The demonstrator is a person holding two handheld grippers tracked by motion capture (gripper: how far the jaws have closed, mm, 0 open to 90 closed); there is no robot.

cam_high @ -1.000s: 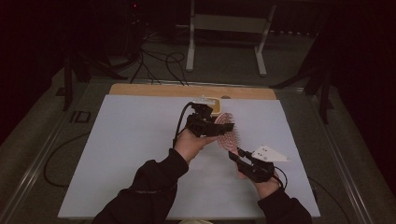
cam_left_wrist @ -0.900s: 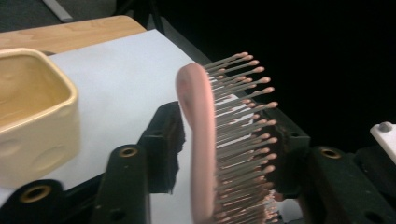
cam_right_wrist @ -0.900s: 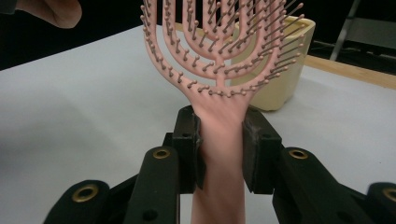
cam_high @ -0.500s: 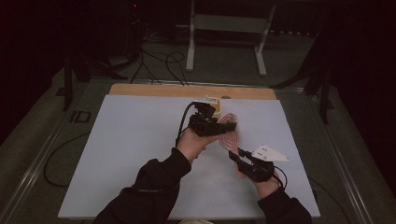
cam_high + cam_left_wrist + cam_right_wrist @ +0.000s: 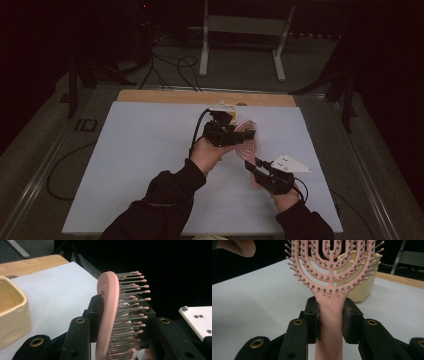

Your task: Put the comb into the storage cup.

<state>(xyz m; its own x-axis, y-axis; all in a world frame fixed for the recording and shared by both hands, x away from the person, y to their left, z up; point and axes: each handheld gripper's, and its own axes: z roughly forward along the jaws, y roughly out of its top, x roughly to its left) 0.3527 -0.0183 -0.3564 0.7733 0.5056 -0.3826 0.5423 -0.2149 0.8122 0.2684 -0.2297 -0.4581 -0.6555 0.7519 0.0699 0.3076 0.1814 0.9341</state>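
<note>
A pink vented hairbrush [image 5: 248, 141] is held above the white table between both grippers. My left gripper [image 5: 239, 134] is shut on the brush head [image 5: 110, 312], one pad on its back and the other against the bristles. My right gripper [image 5: 252, 165] is shut on the handle [image 5: 330, 315] just below the head, with the bristles [image 5: 332, 267] facing its camera. A cream ceramic cup [image 5: 223, 107] stands on the table behind the left gripper; it appears at the left in the left gripper view [image 5: 12, 312] and behind the brush in the right gripper view [image 5: 362, 287].
A white sheet [image 5: 140, 165] covers the table, with a wooden strip [image 5: 165, 96] along its far edge. Cables [image 5: 170, 65] and a metal stand [image 5: 240, 30] lie on the dark floor beyond. The right gripper's grey plate [image 5: 197, 320] sits close to the left jaws.
The left hand and its gripper have edged slightly right along the brush head. The right hand has stayed where it was, still on the handle.
</note>
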